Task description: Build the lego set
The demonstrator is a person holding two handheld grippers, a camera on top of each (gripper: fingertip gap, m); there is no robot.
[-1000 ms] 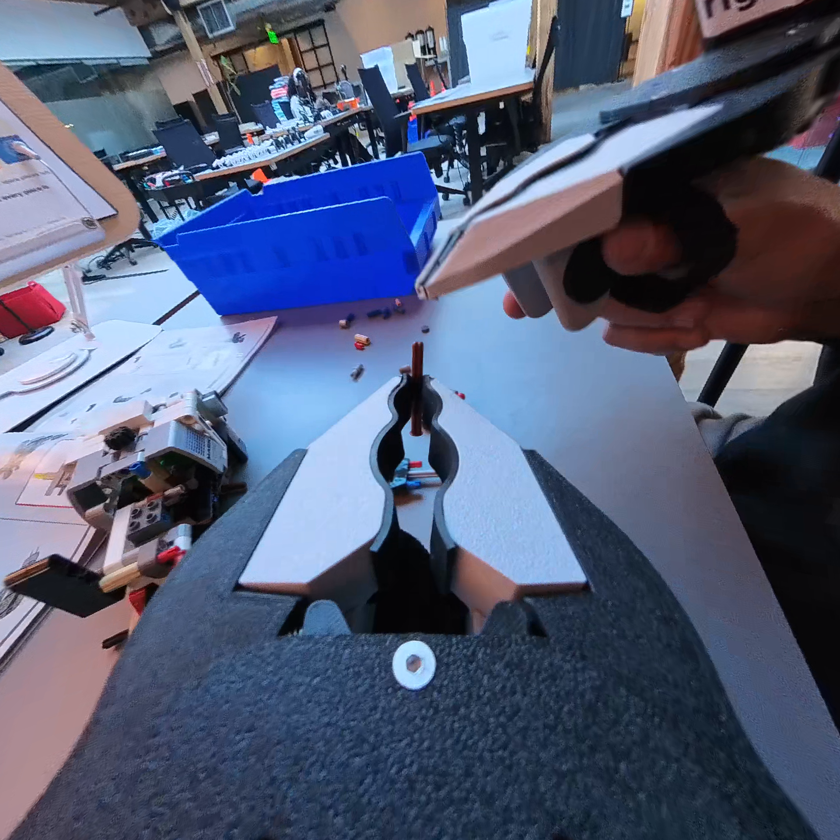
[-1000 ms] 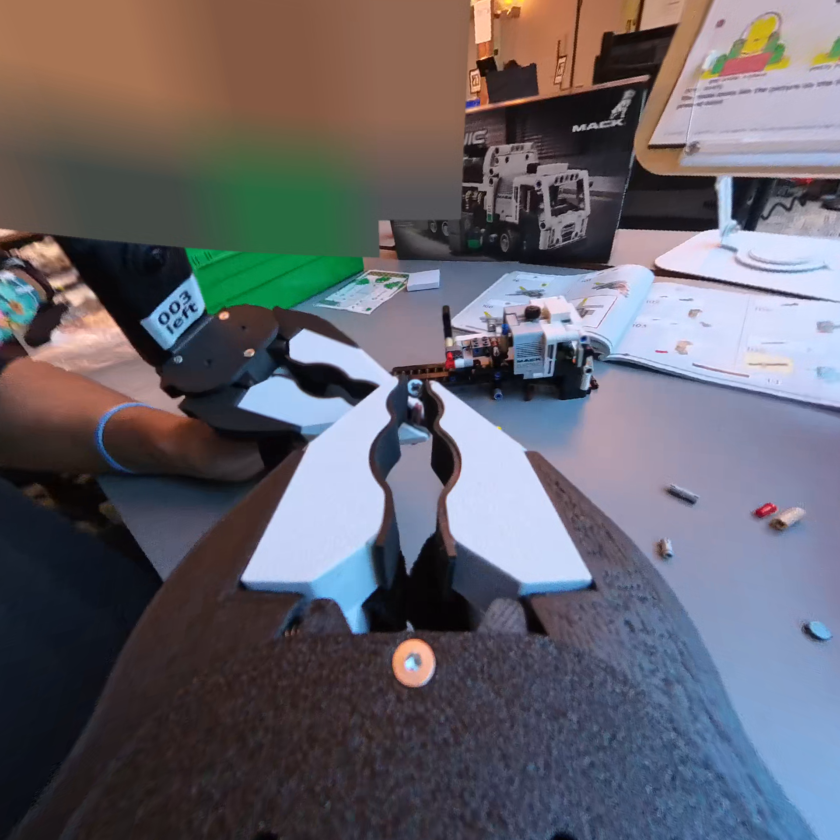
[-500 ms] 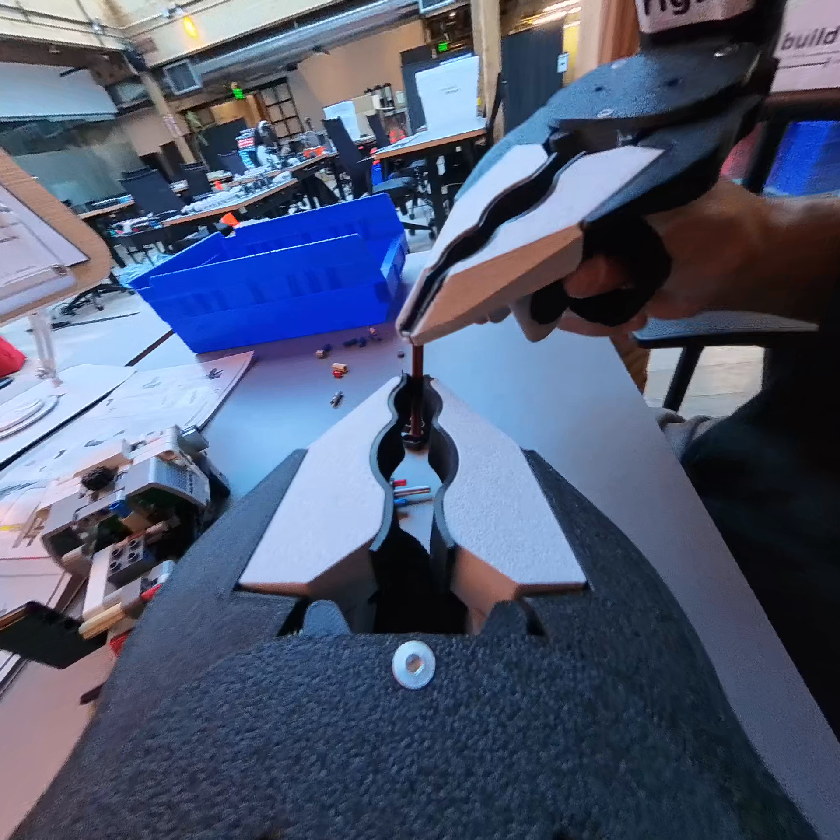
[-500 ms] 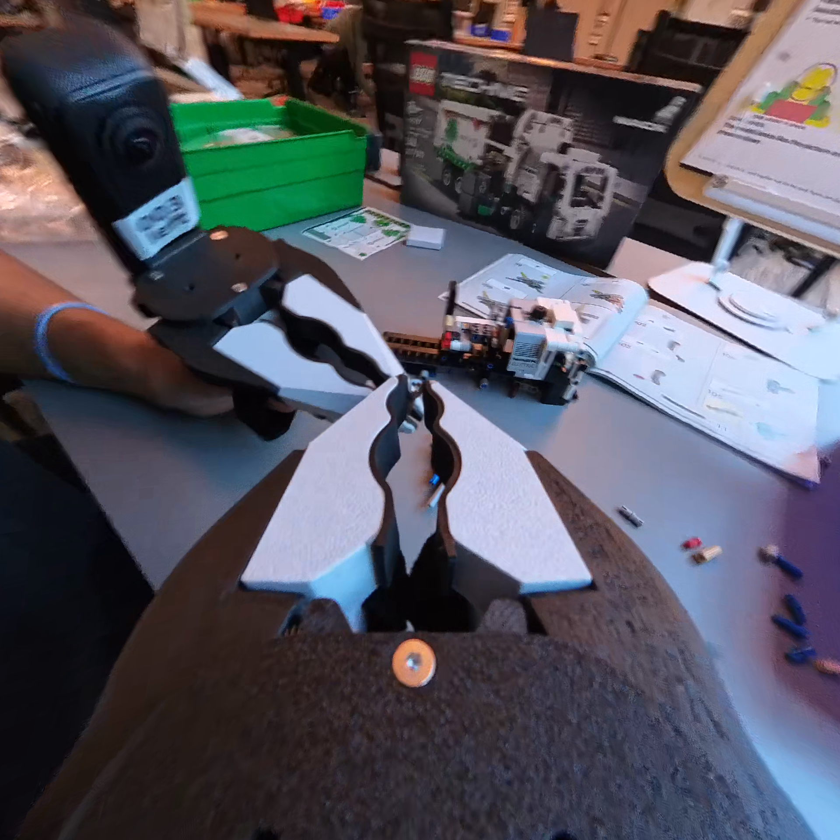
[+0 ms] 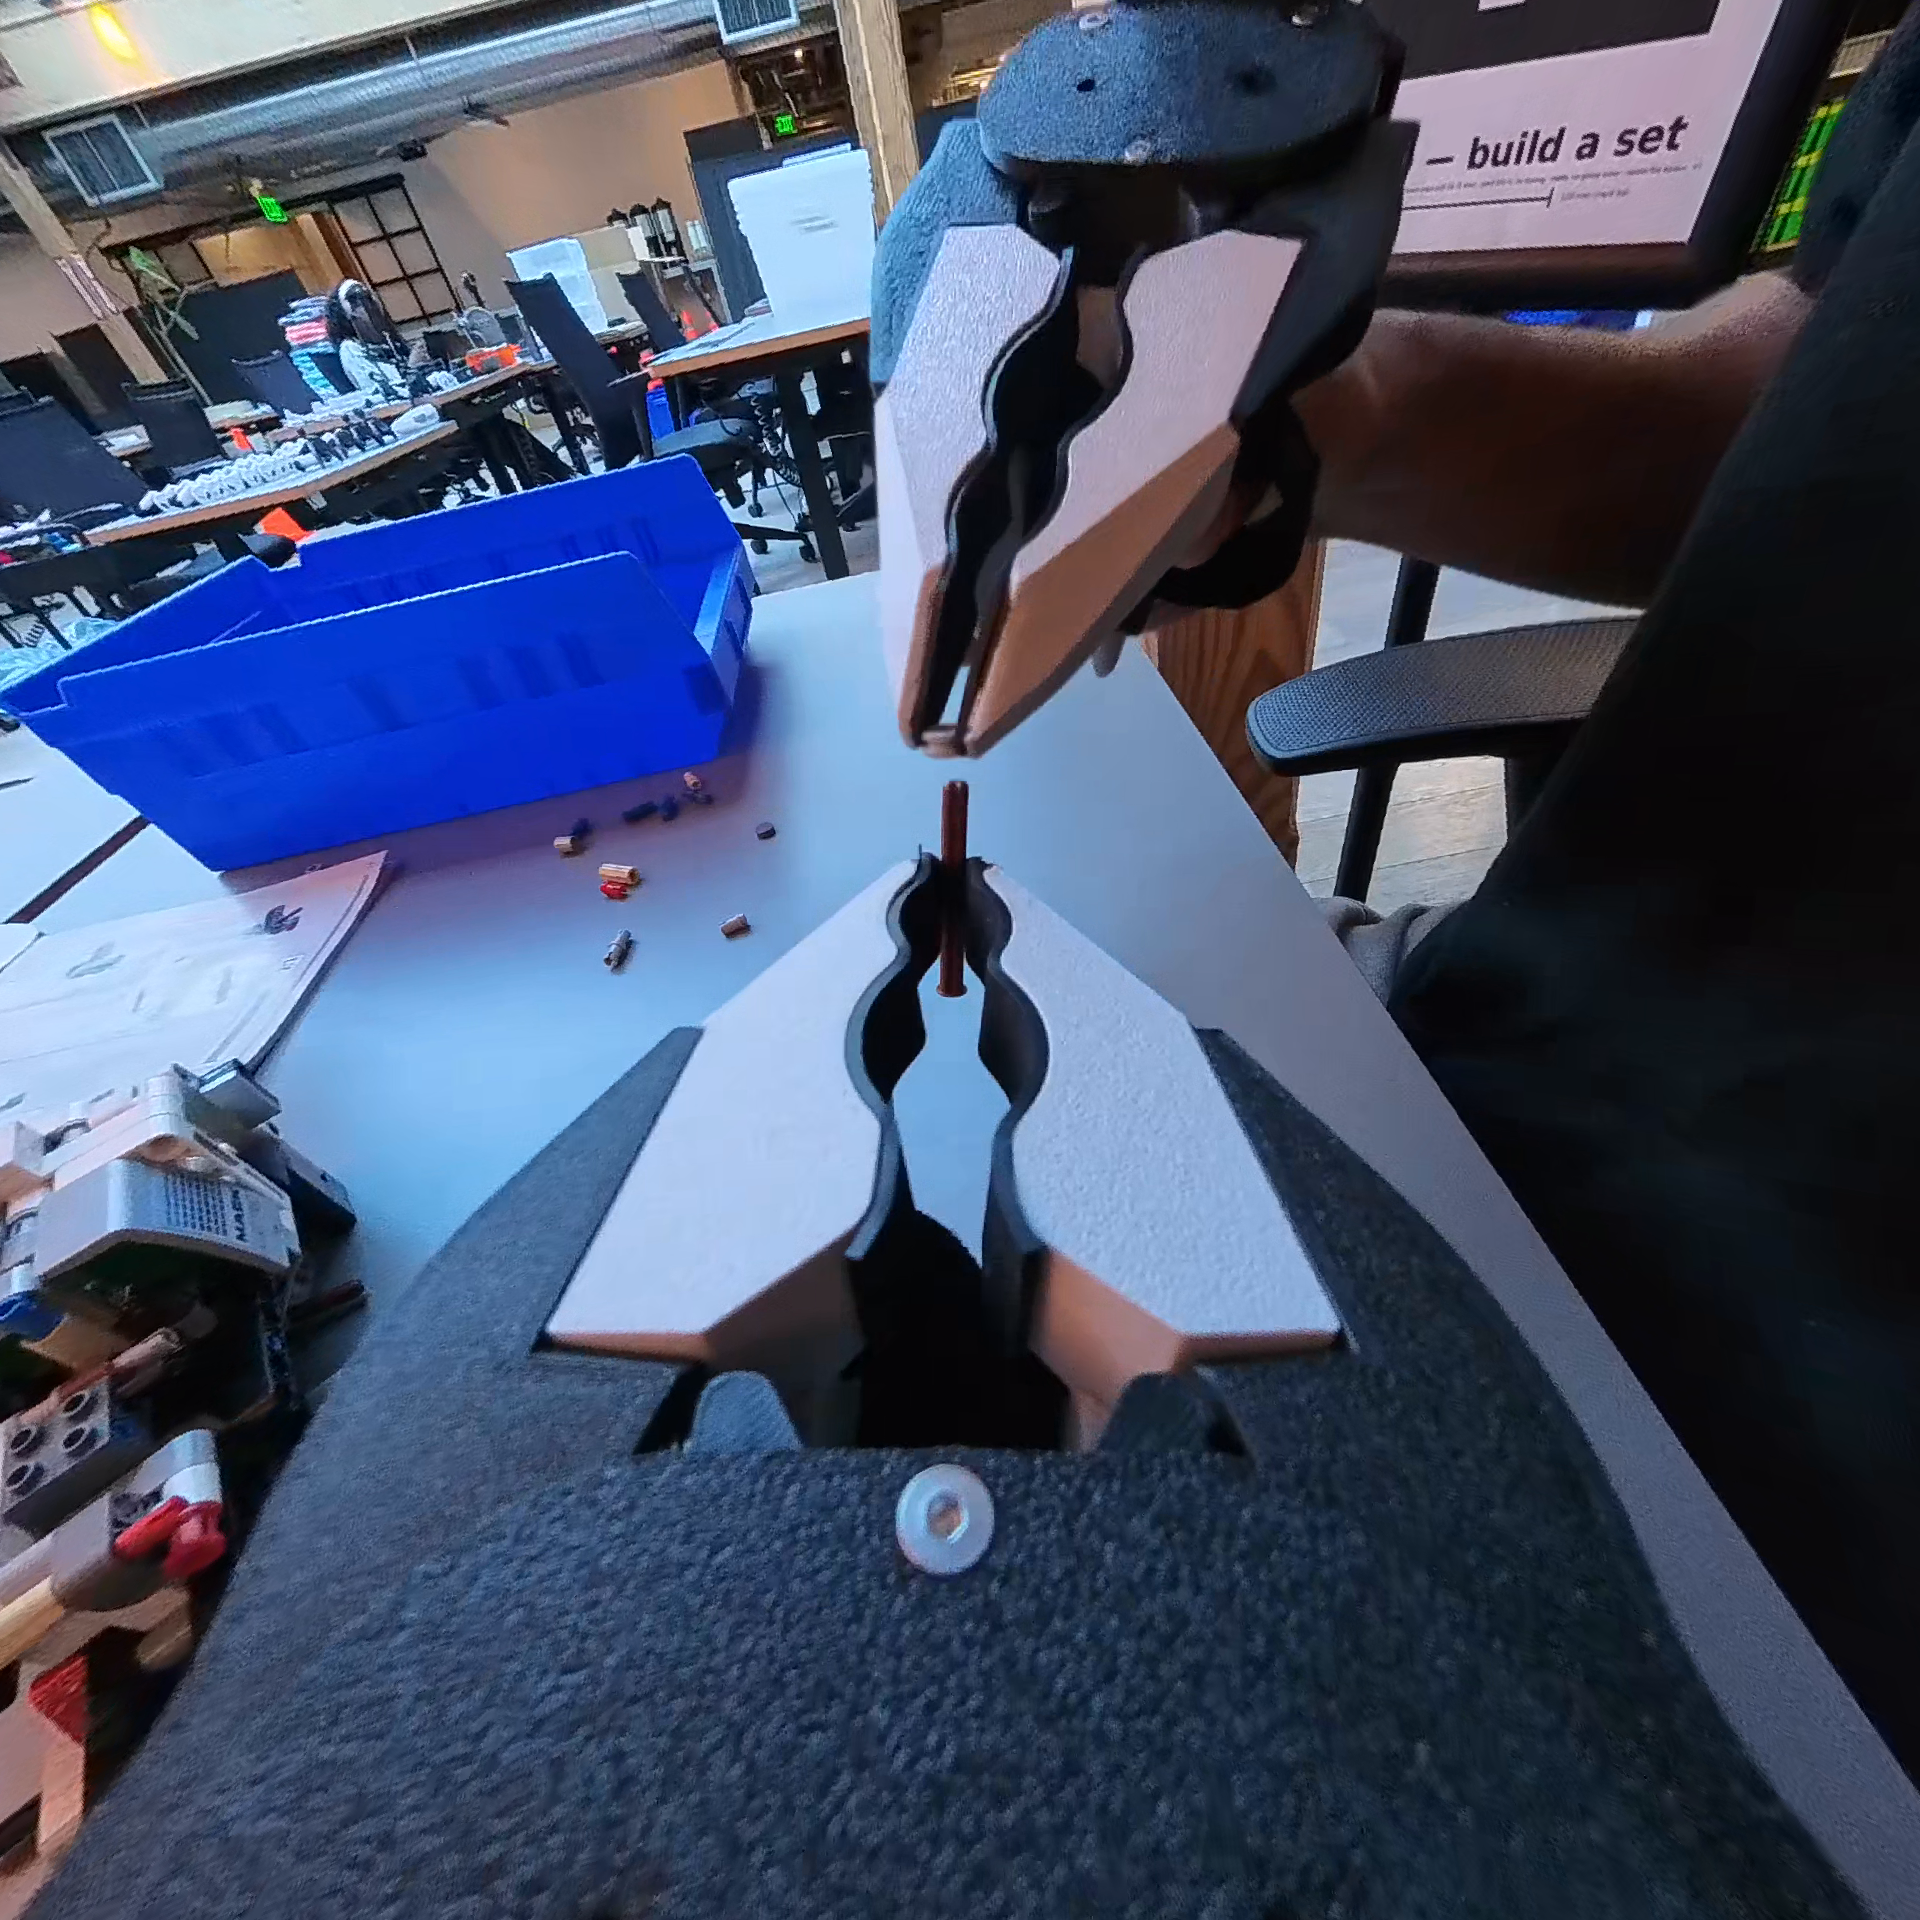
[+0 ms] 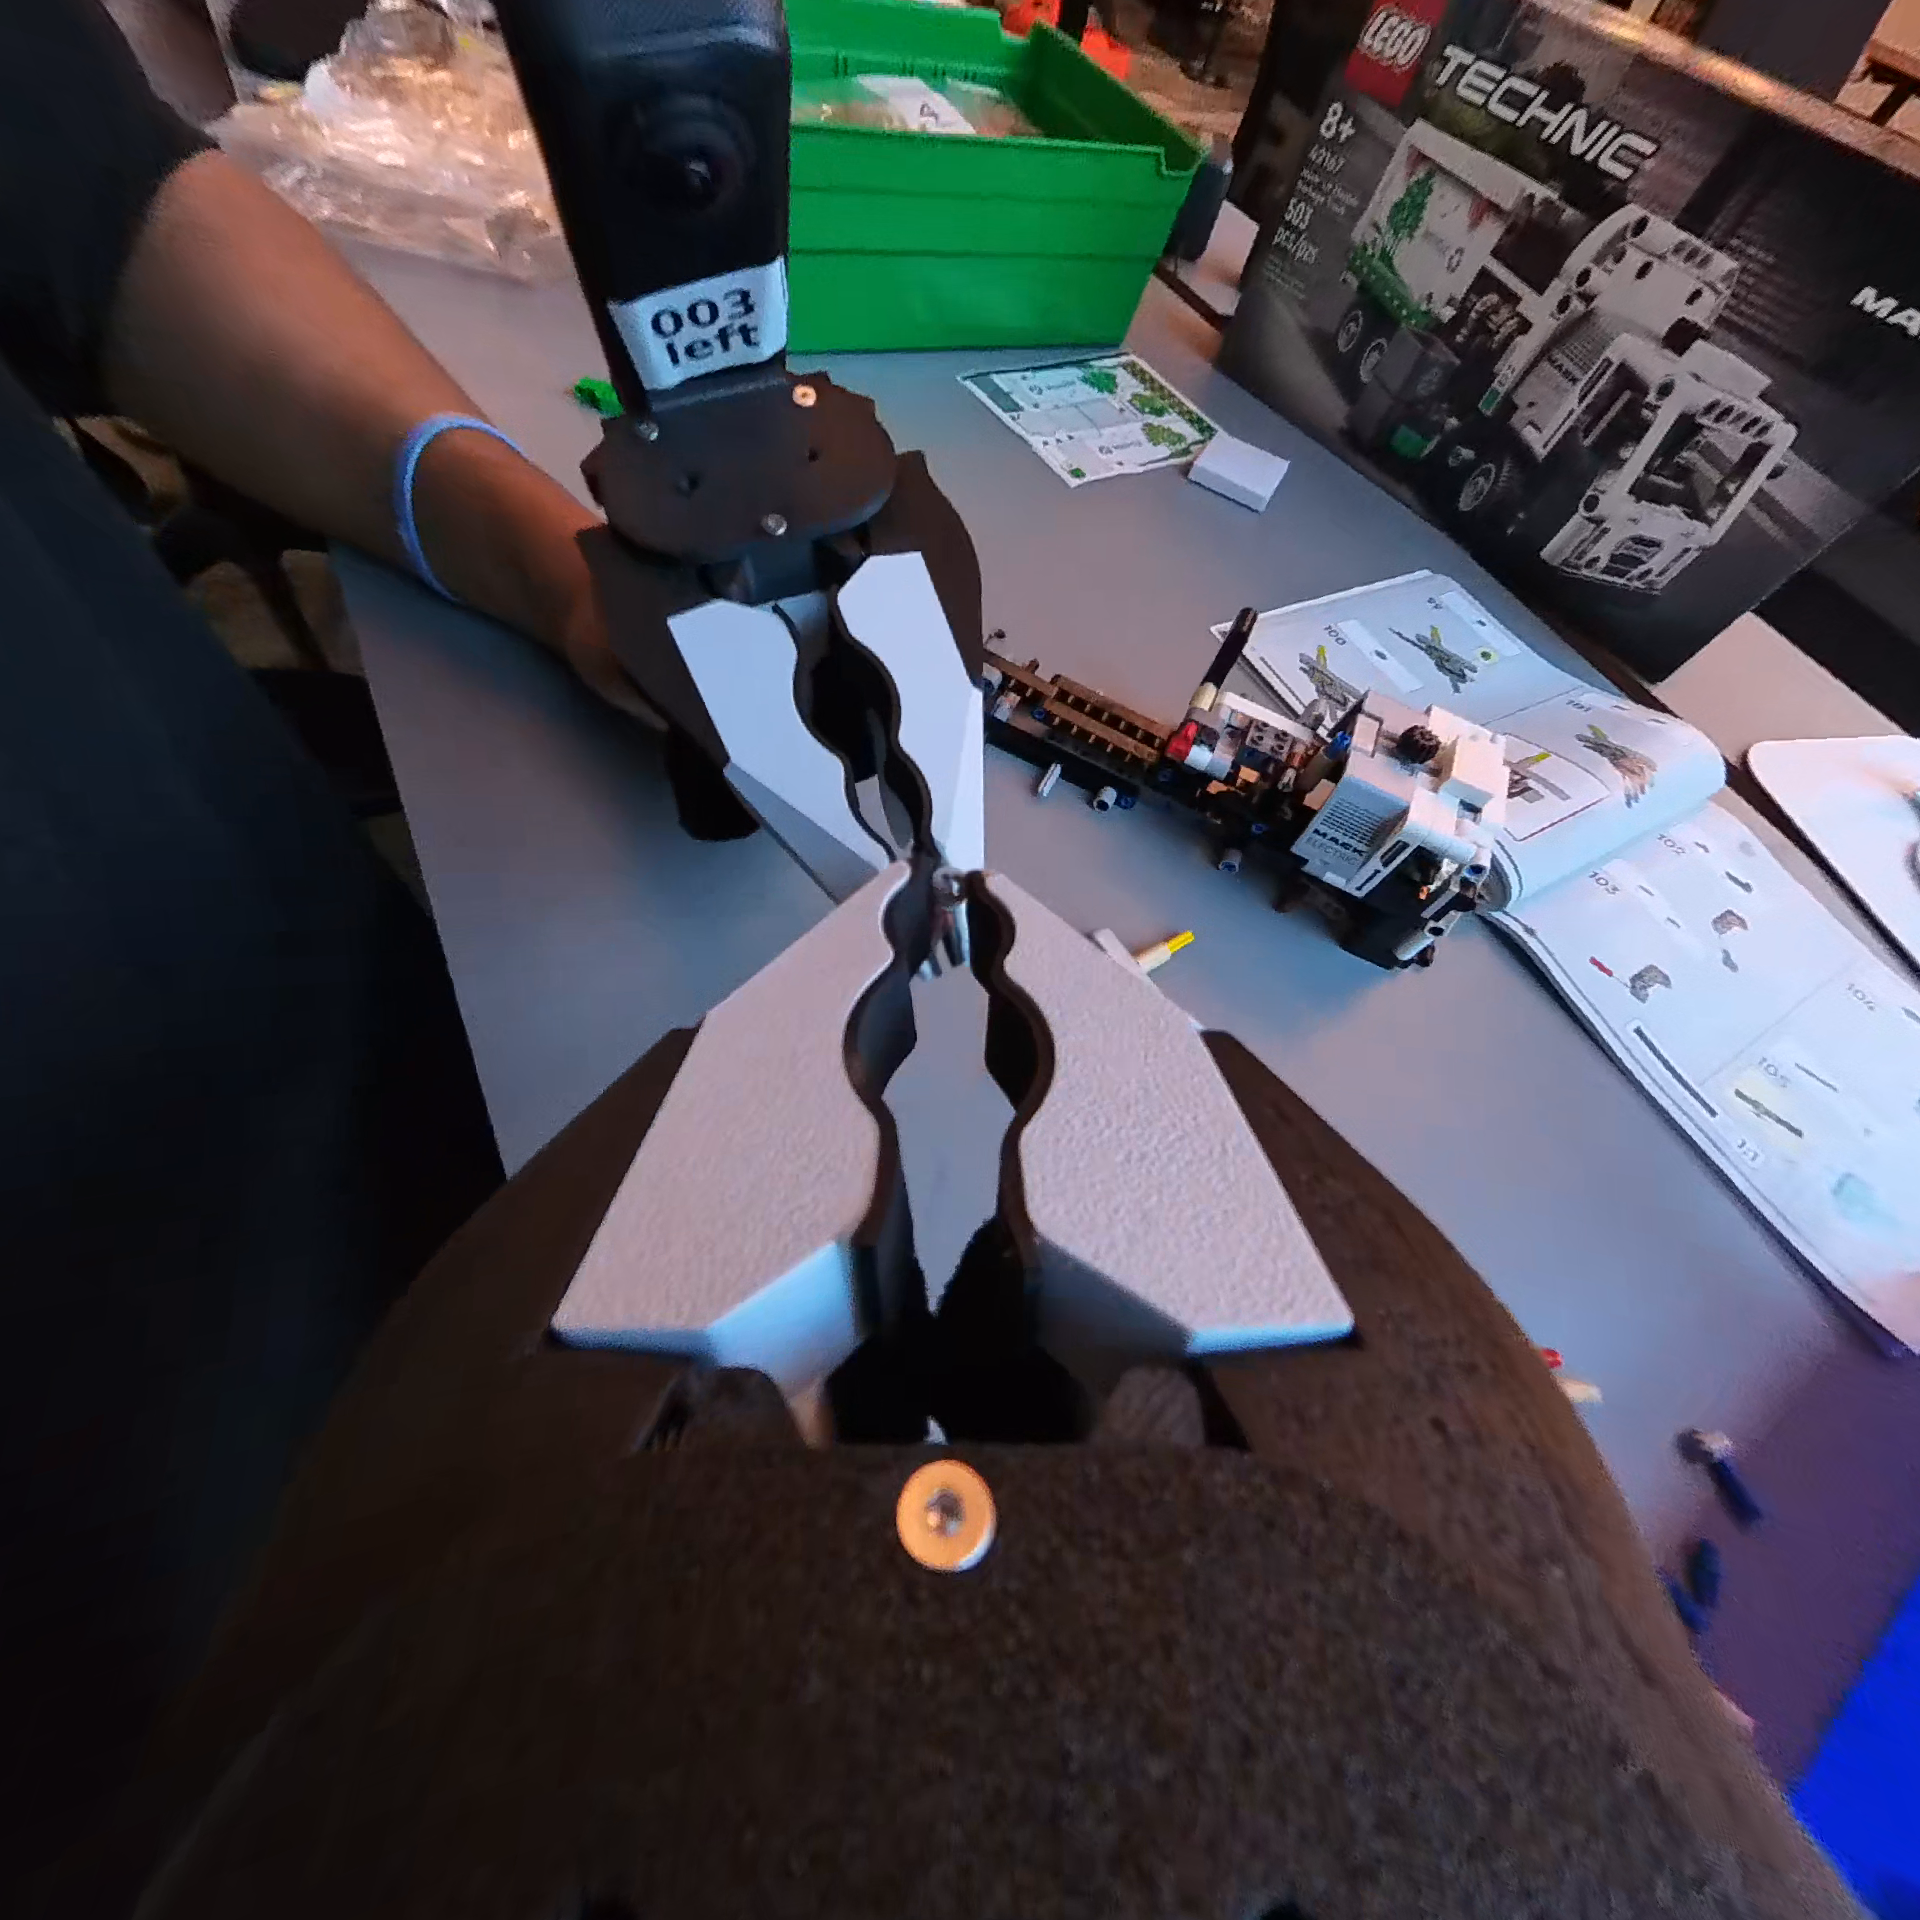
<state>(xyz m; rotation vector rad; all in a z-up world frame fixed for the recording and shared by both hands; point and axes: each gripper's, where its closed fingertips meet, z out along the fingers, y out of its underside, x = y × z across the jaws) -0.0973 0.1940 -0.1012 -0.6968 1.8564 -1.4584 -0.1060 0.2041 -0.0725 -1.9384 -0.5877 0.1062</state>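
Left claw (image 5: 951, 868), frame centre, clamped on upright dark red axle (image 5: 952, 883); right claw (image 5: 943, 734) angled down just above, pinching a small grey piece (image 6: 948, 925).

Right gripper (image 6: 945, 883) fingers (image 6: 790, 1049) clamp small grey piece (image 6: 943, 925)

Grey table (image 6: 1247, 1091) had a half-built truck model (image 6: 1351, 790), open instruction booklet (image 6: 1662, 977), blue bin (image 5: 395, 665), green bin (image 6: 966, 208), set box (image 6: 1579, 291), and scattered small pieces (image 5: 623, 883), pins maybe.
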